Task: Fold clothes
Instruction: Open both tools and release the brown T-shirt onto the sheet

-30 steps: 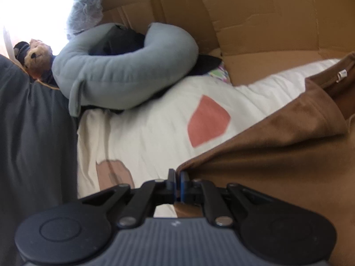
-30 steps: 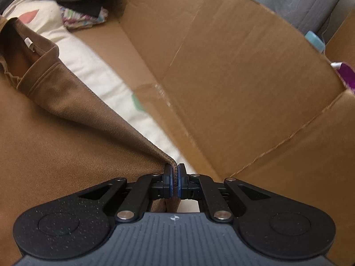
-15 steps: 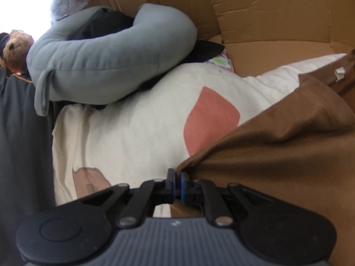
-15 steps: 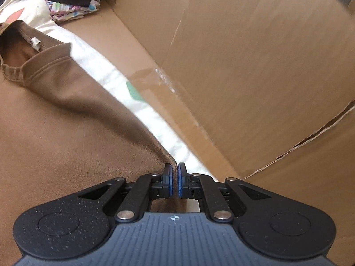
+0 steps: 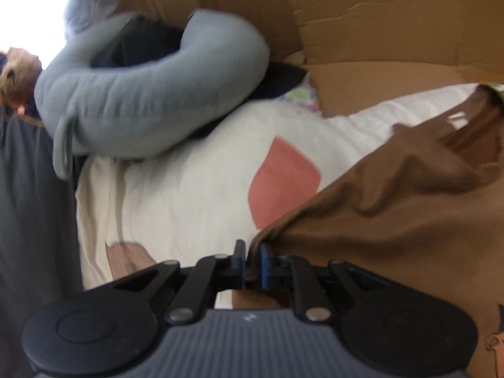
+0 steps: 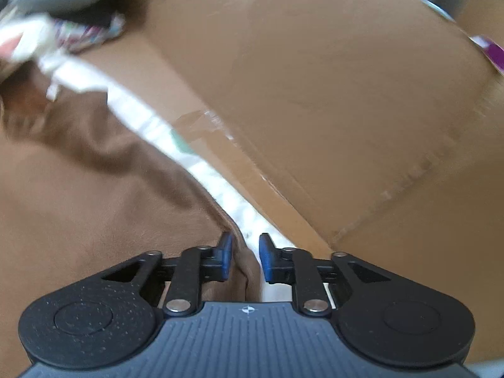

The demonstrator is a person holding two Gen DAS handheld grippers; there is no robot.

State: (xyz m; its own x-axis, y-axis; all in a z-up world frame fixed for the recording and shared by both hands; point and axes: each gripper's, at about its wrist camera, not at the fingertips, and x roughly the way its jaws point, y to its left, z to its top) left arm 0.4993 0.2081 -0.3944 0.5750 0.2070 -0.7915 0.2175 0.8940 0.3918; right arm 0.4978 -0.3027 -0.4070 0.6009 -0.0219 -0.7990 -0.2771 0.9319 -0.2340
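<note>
A brown shirt (image 5: 393,236) lies on a cream sheet (image 5: 189,189), its collar and white label (image 5: 456,119) at the far right. My left gripper (image 5: 252,261) is at the shirt's left corner. Its jaws are opening, a narrow gap shows, and the cloth's edge sits loosely between the pads. In the right wrist view the same shirt (image 6: 78,204) fills the left side. My right gripper (image 6: 245,258) is at its right corner. Those jaws are opening too, wider apart, with a fold of brown cloth between them and free of the pads.
A grey neck pillow (image 5: 151,104) lies on dark clothes at the sheet's far left. Cardboard walls (image 5: 378,15) (image 6: 315,94) close off the back and right. A soft toy (image 5: 19,72) and dark grey fabric (image 5: 31,220) lie at the left. A patterned cloth (image 6: 88,31) lies near the pillow.
Both grippers were shut on the shirt's corners and now stand parted. The shirt has gone slack, with wrinkles near the collar. The left view has moved nearer the pillow.
</note>
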